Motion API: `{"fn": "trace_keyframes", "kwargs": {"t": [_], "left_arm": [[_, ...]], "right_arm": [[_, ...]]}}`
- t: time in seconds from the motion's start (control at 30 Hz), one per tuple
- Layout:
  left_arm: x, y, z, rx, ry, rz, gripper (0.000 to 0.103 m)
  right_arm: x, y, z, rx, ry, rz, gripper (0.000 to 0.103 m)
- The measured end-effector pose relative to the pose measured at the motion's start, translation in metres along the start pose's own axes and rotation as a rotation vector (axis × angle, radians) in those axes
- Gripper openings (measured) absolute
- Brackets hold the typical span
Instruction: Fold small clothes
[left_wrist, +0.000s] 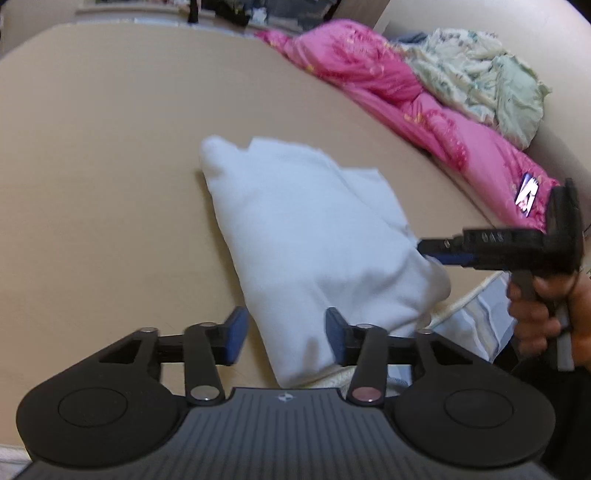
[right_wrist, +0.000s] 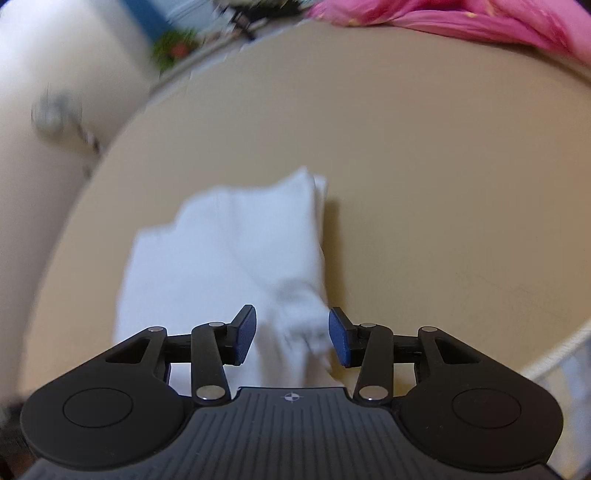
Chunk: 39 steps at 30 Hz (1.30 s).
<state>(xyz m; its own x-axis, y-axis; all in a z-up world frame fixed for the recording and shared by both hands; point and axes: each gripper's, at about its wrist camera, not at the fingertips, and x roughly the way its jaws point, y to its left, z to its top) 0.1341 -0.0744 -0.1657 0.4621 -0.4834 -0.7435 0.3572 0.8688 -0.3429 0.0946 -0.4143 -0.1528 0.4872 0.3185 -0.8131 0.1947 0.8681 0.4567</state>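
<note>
A folded white garment (left_wrist: 314, 236) lies on the tan table (left_wrist: 110, 166). My left gripper (left_wrist: 286, 338) is open, its blue pads either side of the garment's near end, just above it. My right gripper (right_wrist: 291, 336) is open over the garment (right_wrist: 229, 258) in the blurred right wrist view, its pads astride a bunched white corner. From the left wrist view the right gripper (left_wrist: 432, 251) comes in from the right, its tip at the garment's right edge, held by a hand (left_wrist: 546, 314).
A pink quilt (left_wrist: 406, 96) and a pale green crumpled cloth (left_wrist: 487, 81) lie along the table's far right. A white cord and striped fabric (left_wrist: 476, 314) sit at the near right edge. The table's left edge (right_wrist: 110, 147) drops toward a pale floor.
</note>
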Motion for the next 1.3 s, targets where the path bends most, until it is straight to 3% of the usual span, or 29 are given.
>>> {"fn": "trace_keyframes", "kwargs": {"t": [0.17, 0.23, 0.33, 0.43, 0.5, 0.6, 0.63, 0.7, 0.77, 0.83, 0.93, 1.0, 1.07, 1.13, 1.2, 1.3], "left_arm": [[0.030, 0.010, -0.005, -0.061, 0.075, 0.012, 0.053], [0.033, 0.014, -0.007, -0.076, 0.086, -0.023, 0.017], [0.019, 0.005, -0.005, 0.016, 0.027, 0.001, 0.012], [-0.009, 0.010, -0.002, 0.001, -0.028, -0.047, 0.003], [-0.016, 0.014, -0.004, 0.034, 0.000, -0.025, 0.000], [0.000, 0.013, -0.018, 0.120, 0.113, 0.063, 0.000], [0.000, 0.011, -0.019, 0.142, 0.097, 0.088, 0.001], [-0.011, 0.009, -0.014, 0.122, -0.002, 0.074, 0.006], [-0.023, 0.006, -0.009, 0.113, -0.104, 0.048, 0.008], [-0.023, 0.001, -0.009, 0.129, -0.163, 0.044, 0.008], [-0.007, -0.011, -0.014, 0.175, -0.159, 0.037, 0.008], [0.014, -0.016, -0.021, 0.219, -0.093, 0.095, 0.009], [0.035, -0.018, -0.033, 0.276, -0.029, 0.174, 0.013], [0.035, -0.025, -0.040, 0.314, -0.036, 0.191, 0.014], [0.029, -0.023, -0.038, 0.299, -0.047, 0.179, 0.019], [0.024, -0.020, -0.029, 0.256, -0.059, 0.187, 0.026]], "right_arm": [[-0.001, -0.003, -0.020, -0.055, 0.058, 0.018, 0.041], [-0.010, -0.002, -0.025, -0.066, 0.036, 0.068, 0.004], [-0.039, -0.012, -0.025, -0.030, -0.059, 0.126, 0.003], [-0.071, -0.027, -0.021, 0.099, -0.172, 0.286, 0.003], [-0.074, -0.035, -0.027, 0.150, -0.146, 0.313, 0.003], [-0.035, -0.033, -0.039, 0.057, 0.120, 0.081, 0.004], [-0.028, -0.031, -0.041, 0.021, 0.140, 0.028, 0.011], [-0.034, -0.026, -0.039, -0.022, 0.067, -0.026, 0.027], [-0.056, -0.023, -0.037, -0.023, -0.095, -0.073, 0.028], [-0.068, -0.020, -0.033, -0.019, -0.195, -0.024, 0.031], [-0.064, -0.004, -0.030, -0.076, -0.229, 0.093, 0.031], [-0.051, 0.012, -0.030, -0.134, -0.219, 0.103, 0.034], [-0.026, 0.018, -0.028, -0.164, -0.131, 0.043, 0.035], [-0.001, 0.015, -0.029, -0.228, -0.012, -0.084, 0.039], [-0.004, 0.024, -0.024, -0.232, -0.038, -0.114, 0.051], [-0.023, 0.022, -0.008, -0.133, -0.130, -0.056, 0.049]]}}
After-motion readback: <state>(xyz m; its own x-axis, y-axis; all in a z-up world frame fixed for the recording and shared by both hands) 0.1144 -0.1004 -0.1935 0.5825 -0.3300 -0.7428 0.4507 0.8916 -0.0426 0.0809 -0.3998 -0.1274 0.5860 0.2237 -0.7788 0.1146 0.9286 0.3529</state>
